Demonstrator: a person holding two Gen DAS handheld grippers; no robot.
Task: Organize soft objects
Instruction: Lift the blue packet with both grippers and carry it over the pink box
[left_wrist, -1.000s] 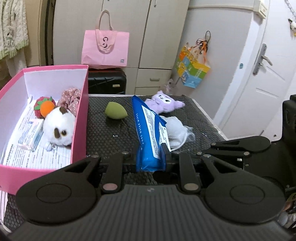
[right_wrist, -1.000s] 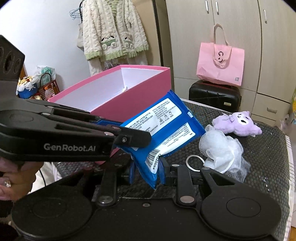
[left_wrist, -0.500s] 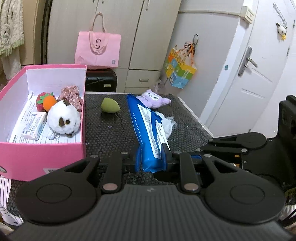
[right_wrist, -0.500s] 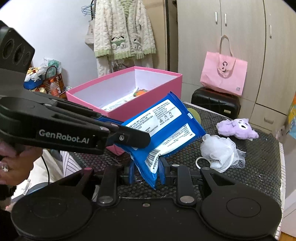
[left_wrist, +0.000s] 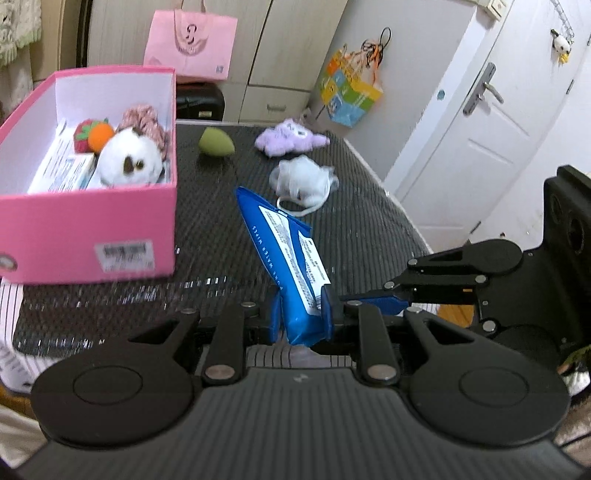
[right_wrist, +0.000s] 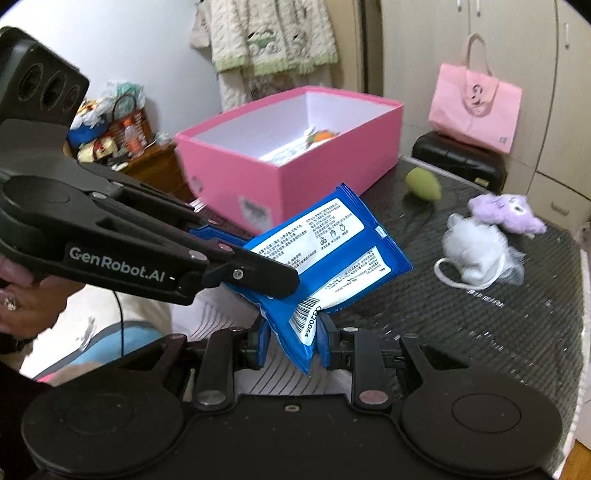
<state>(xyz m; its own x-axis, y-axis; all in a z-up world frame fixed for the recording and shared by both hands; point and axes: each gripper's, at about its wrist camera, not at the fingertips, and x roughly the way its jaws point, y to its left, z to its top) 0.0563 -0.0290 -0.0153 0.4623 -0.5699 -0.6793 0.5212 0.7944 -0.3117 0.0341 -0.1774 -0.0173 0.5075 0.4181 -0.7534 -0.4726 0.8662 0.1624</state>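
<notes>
Both grippers are shut on one blue pack of wet wipes, held in the air above the near edge of the black table. My left gripper grips its lower end. My right gripper grips the barcode corner of the pack. The left gripper also shows in the right wrist view, clamped on the pack's left side. The pink box stands left and holds a white plush, a strawberry toy, a pink scrunchie and a small carton.
On the table lie a green sponge, a purple plush and a white mesh puff. A pink bag sits on a black case behind. A door is to the right.
Both grippers with the pack have pulled back toward the near edge and risen. The box and the loose items now look farther away.
</notes>
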